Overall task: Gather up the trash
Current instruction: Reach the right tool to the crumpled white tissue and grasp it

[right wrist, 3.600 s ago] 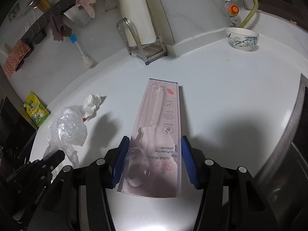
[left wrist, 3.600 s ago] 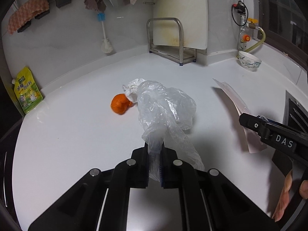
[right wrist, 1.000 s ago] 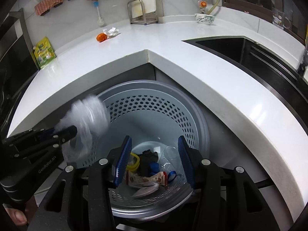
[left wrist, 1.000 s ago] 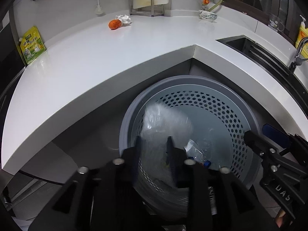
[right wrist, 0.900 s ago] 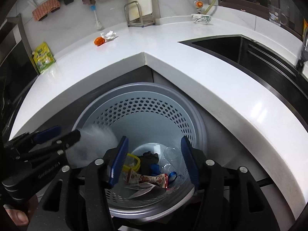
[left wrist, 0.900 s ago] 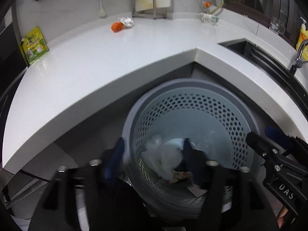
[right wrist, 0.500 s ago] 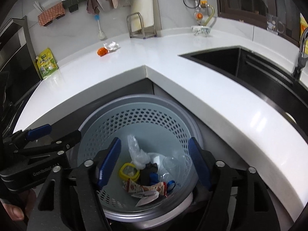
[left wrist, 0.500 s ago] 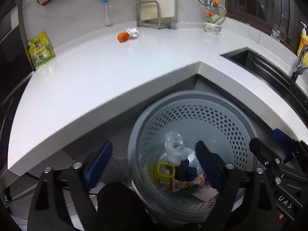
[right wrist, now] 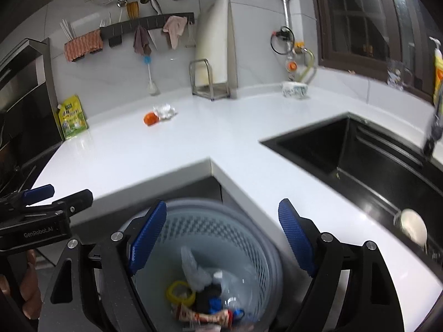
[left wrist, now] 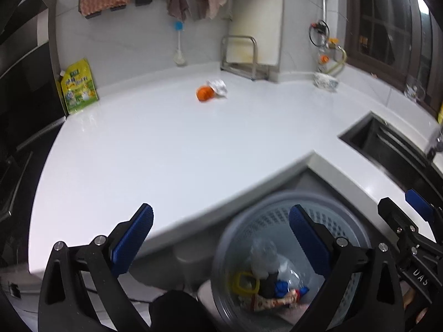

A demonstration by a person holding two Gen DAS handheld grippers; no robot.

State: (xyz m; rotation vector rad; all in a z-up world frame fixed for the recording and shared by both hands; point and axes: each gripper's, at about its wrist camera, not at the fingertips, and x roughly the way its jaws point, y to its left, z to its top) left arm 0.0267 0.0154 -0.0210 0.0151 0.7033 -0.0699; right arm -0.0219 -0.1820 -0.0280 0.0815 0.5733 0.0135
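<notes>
A perforated grey trash basket (right wrist: pixel 249 238) stands on the floor in the inner corner of the white countertop (left wrist: pixel 171 149), below its front edge. Inside lies a loose heap: a crumpled clear plastic bag (right wrist: pixel 193 271) on top, a yellow ring-shaped piece (right wrist: pixel 178 292) to its left, something dark and something blue in the middle, and a flat printed wrapper (right wrist: pixel 205 316) along the bottom — the details are blurred.

The left gripper (left wrist: pixel 221 238) hangs above the counter's front edge and the basket's left rim, its jaws opening wide with nothing between the blue pads. The right gripper (right wrist: pixel 221 235) is over the basket's mouth, its jaws also opening and empty; a hand (right wrist: pixel 27 290) shows at the lower left of the right wrist view.

Trash not yet collected sits near the back edge of the countertop: an orange piece (left wrist: pixel 204 93) touching a crumpled white tissue (left wrist: pixel 218 87), just in front of a metal rack (left wrist: pixel 243 55) that holds a cutting board upright. A patterned bowl (right wrist: pixel 295 90) stands at the back right corner, a yellow-green pouch (left wrist: pixel 79 88) leans at the back left, and a black sink (right wrist: pixel 360 160) is sunk into the right run of the counter.
</notes>
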